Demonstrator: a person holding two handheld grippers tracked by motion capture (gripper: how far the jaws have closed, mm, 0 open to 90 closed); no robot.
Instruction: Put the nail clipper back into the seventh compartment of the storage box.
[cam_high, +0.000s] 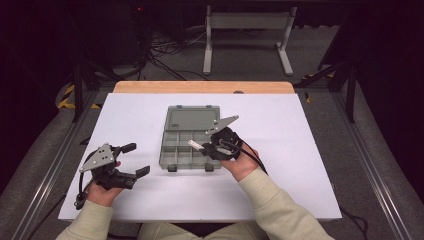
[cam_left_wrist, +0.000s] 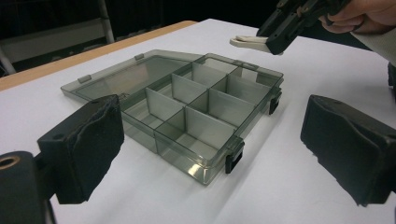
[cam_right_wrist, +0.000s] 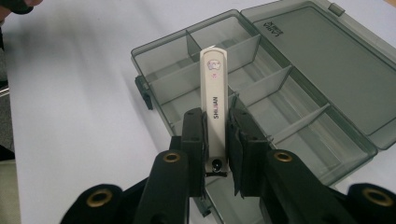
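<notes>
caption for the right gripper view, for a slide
Right gripper holds a white nail clipper above the open compartment box.

My left gripper (cam_high: 134, 159) rested on the table, jaws wide apart; my right gripper (cam_high: 206, 146) hovered, jaws clamped tight, pointing left.

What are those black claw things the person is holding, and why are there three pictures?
They are grabbing tools. The person squeezes one hand-held gripper in each hand. One picture looks down from above the white table. The other two come from small cameras riding on the tools. The left hand-held gripper is open and holds nothing. The right hand-held gripper pinches a white nail clipper above a grey plastic box. The box lies open on the table, and its little compartments look empty.
</notes>
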